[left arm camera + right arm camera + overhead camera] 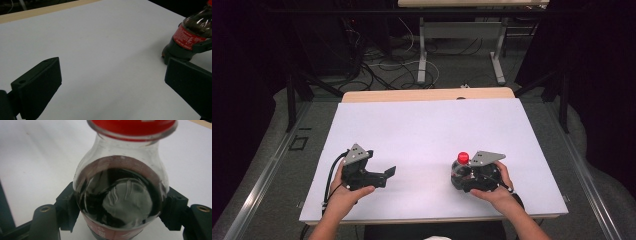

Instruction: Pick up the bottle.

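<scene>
The right gripper [467,176] is clamping its jaws on the cola bottle [460,170], which is standing upright on the desk [422,130]; grasp made, lifting or opening seemingly left. Left of the bottle, the left gripper [388,172] is waiting with jaws released. The bottle's base is hidden.

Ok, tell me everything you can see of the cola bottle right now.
The bottle is small, clear plastic with a red cap, holding dark liquid up to its shoulder, and has a red label with white print. It stands upright on the white table, on the person's right side near the front edge. The right gripper is shut on its body, one black jaw pressing each side. The left gripper is open and apart from it. The cap looks closed.
</scene>
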A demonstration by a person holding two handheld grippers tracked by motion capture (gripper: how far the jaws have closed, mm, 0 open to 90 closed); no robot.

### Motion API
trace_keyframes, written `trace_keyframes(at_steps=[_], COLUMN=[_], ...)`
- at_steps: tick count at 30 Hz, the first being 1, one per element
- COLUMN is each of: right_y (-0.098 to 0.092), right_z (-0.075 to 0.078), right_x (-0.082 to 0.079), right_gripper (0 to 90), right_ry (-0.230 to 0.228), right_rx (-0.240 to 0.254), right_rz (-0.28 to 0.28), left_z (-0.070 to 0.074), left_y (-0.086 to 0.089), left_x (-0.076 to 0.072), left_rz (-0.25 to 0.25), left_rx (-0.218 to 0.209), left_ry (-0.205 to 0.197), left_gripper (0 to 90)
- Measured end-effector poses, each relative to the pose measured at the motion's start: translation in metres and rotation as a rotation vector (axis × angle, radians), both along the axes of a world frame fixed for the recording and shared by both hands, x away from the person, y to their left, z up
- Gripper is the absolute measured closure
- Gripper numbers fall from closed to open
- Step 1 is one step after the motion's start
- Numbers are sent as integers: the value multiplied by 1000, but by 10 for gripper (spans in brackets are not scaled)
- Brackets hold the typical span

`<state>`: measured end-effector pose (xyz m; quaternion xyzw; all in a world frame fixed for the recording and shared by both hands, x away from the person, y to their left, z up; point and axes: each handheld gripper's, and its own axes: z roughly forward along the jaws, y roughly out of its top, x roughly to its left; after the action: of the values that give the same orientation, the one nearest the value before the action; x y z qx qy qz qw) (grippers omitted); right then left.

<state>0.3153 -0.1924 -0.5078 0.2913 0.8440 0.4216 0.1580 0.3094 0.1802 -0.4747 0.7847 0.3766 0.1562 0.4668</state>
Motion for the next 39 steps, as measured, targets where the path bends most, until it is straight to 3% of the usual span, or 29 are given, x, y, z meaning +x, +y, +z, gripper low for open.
trace_keyframes(at_steps=[2, 5, 11, 13, 16, 18, 22, 30, 39], right_y=[5, 21, 36, 43, 48, 50, 53, 58, 63], right_z=[3, 13, 21, 24, 26, 27, 29, 28, 27], right_x=[0, 0, 3, 5, 7, 7, 7, 4, 0], right_gripper=[295, 295, 295, 296, 296, 296, 296, 296, 296], right_ry=[15, -9, -8, -12, -16, -8, -2, 1, 25], right_rx=[22, 0, 7, 21, 23, 38, 47, 40, 45], right_rz=[5, 53, 94, 103, 134, 146, 179, 209, 253], left_z=[3, 9, 29, 37, 50, 52, 64, 68, 66], left_y=[-7, -18, -41, -49, -63, -66, -79, -98, -109], left_x=[1, 2, 4, 4, 5, 5, 8, 13, 18], left_rz=[-18, -58, -157, -197, -254, -270, -361, -414, -480], left_rx=[-1, -8, -68, -63, -66, -73, -91, -110, -84], left_ry=[0, -7, -23, -28, -45, -40, -9, 25, 58], left_gripper=[12, 41, 86, 165, 194, 226, 286, 342, 443])
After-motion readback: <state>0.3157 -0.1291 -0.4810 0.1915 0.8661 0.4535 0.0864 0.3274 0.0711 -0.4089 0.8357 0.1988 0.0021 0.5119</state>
